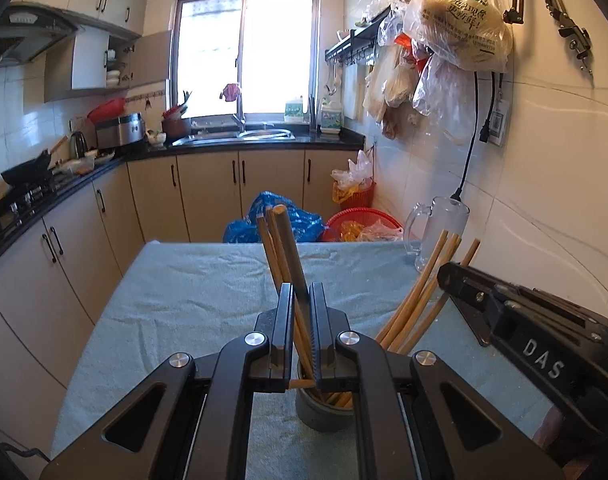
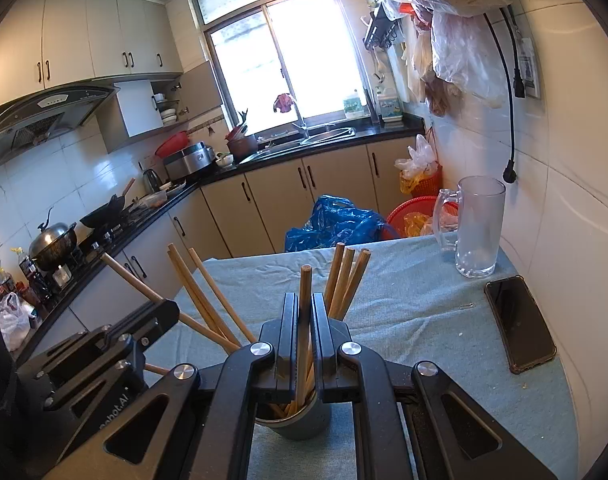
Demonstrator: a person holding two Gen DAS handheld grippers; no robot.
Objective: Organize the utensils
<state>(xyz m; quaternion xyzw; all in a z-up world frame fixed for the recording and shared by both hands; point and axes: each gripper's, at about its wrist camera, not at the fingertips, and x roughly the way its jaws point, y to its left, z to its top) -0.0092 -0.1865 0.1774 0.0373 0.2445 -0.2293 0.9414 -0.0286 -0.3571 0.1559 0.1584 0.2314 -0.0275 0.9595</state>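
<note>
A grey cup [image 1: 324, 410] stands on the table and holds several wooden chopsticks. My left gripper [image 1: 302, 292] is right above the cup, shut on a chopstick [image 1: 288, 248] that stands in it with two others beside it. More chopsticks [image 1: 424, 292] lean right. In the right wrist view the same cup [image 2: 300, 420] sits under my right gripper [image 2: 304, 300], which is shut on one upright chopstick [image 2: 305, 284]. Other chopsticks [image 2: 208, 300] fan left and a few [image 2: 346, 276] stand behind. The left gripper's body [image 2: 104, 360] is at the left.
The table has a light blue towel [image 2: 404, 312]. A clear glass mug [image 2: 478, 228] stands at its far right corner, and a black phone [image 2: 518, 322] lies near the right edge by the tiled wall. Kitchen counters, a stove and floor baskets lie beyond.
</note>
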